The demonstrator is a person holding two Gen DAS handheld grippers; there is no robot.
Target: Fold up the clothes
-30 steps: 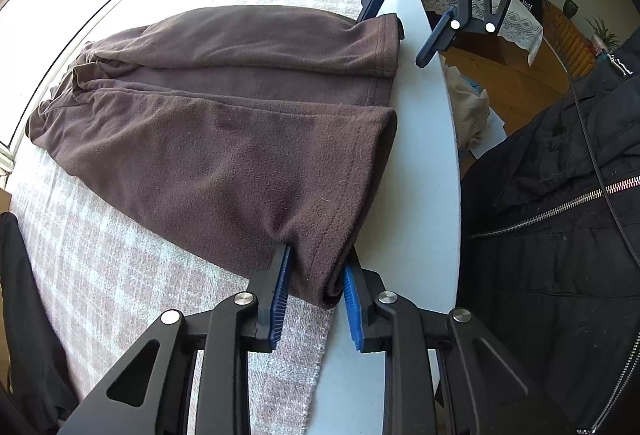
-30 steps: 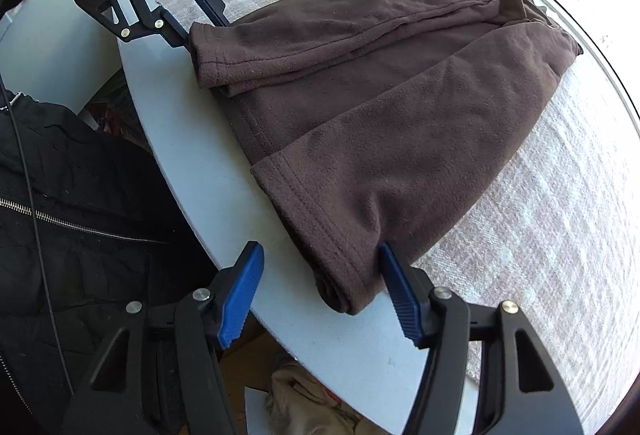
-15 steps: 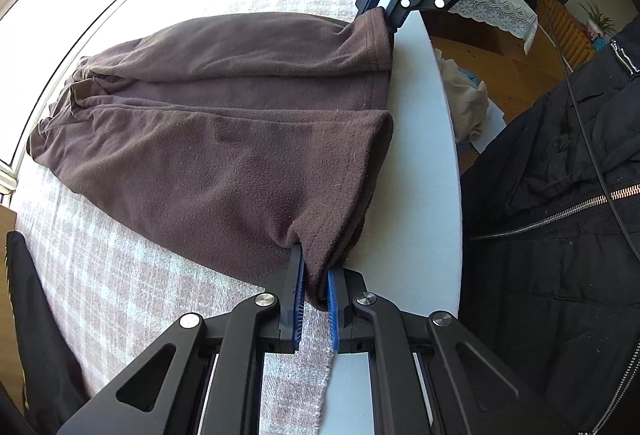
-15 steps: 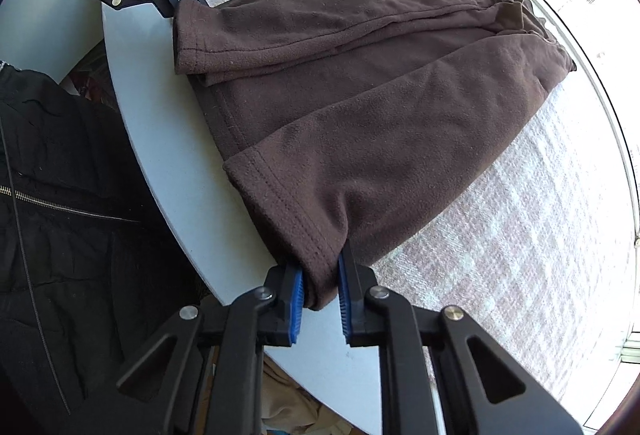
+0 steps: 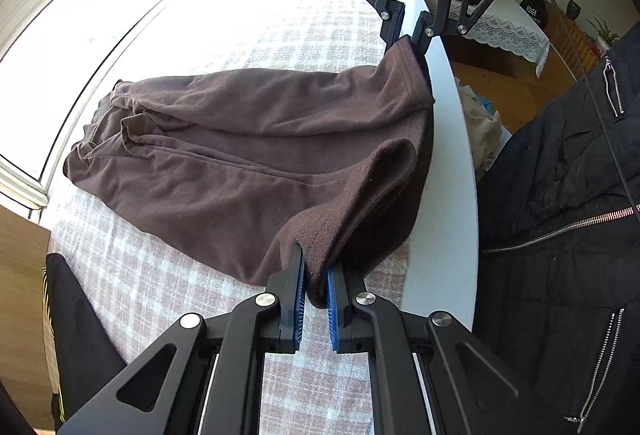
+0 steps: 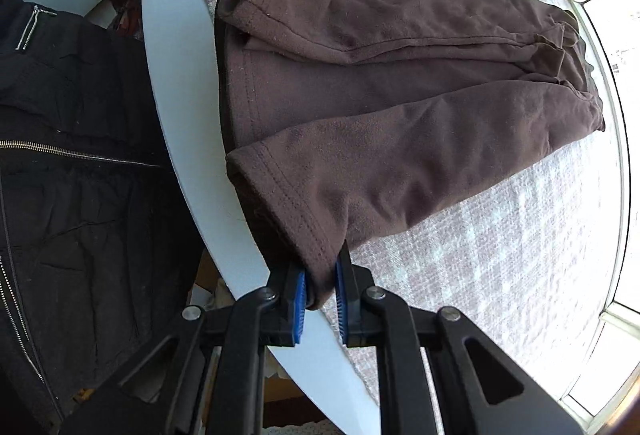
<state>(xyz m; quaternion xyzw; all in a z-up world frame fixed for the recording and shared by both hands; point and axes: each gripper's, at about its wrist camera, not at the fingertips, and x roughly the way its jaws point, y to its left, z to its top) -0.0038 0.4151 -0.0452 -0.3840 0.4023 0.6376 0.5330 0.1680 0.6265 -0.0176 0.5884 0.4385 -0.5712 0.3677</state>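
Checked cloth [image 5: 320,35] under fuzzy brown trousers [image 5: 248,155]

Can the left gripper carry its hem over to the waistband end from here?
Probably yes: the left gripper is shut on the brown pants, and nothing lies on them toward the waistband.

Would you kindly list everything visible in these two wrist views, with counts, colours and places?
Trousers: one pair, brown, on the tablecloth, both leg hems lifted.
Tablecloth: one, pale checked, covering most of the table.
Table: one, white, round edge bare near the person.
Dark garment: one, black, at the table's side.
Jacket: one, black, zipped, on the person.
Left gripper: black, blue pads, clamping one hem.
Right gripper: black, blue pads, clamping the other hem.
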